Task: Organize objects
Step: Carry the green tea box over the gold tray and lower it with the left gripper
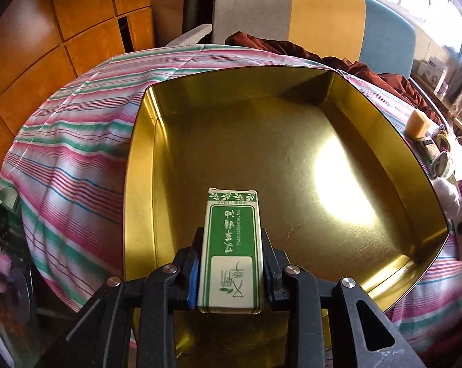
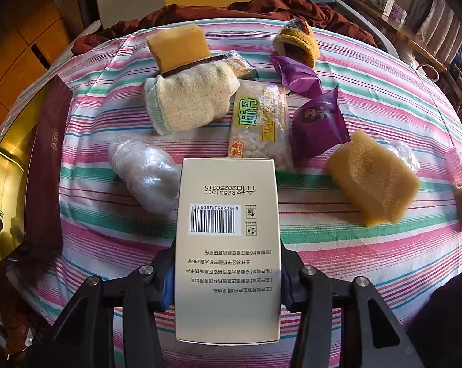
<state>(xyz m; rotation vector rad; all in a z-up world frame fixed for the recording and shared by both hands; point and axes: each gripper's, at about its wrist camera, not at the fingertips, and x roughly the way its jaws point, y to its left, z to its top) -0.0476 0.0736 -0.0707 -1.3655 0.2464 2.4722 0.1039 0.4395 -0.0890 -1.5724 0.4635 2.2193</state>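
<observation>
Left gripper (image 1: 231, 273) is clamping a small green-and-white essential oil box (image 1: 231, 245) between both fingers, box pointing forward along them; it is hanging over the near part of the gold tin (image 1: 139, 165), whether above the floor or touching it I cannot tell; tin interior is showing only bare gold floor with a sun glare patch on the right; tin is sitting on the striped tablecloth (image 1: 71, 153).

Right gripper (image 2: 228, 279) is gripping a beige barcode box (image 2: 228, 245) by its long sides, printed face up, text reading upside down to the camera; box is hovering over the striped cloth, in front of the spread of loose items.

On the cloth in the right wrist view: a clear plastic bundle (image 2: 145, 171) lying just left of the held box; a cream knitted glove (image 2: 191, 101) beyond it, with an orange sponge (image 2: 179, 46) leaning on its far edge; a rice-snack packet (image 2: 258, 125) lying beside the glove; two purple snack packets (image 2: 318, 122) just right of that; a yellow knitted hat (image 2: 298, 43) at the far side; a second sponge (image 2: 375, 178) lying right of the held box, well apart from it.

Gold tin is showing at the left edge there, its maroon outer wall (image 2: 47, 159) facing the items.
</observation>
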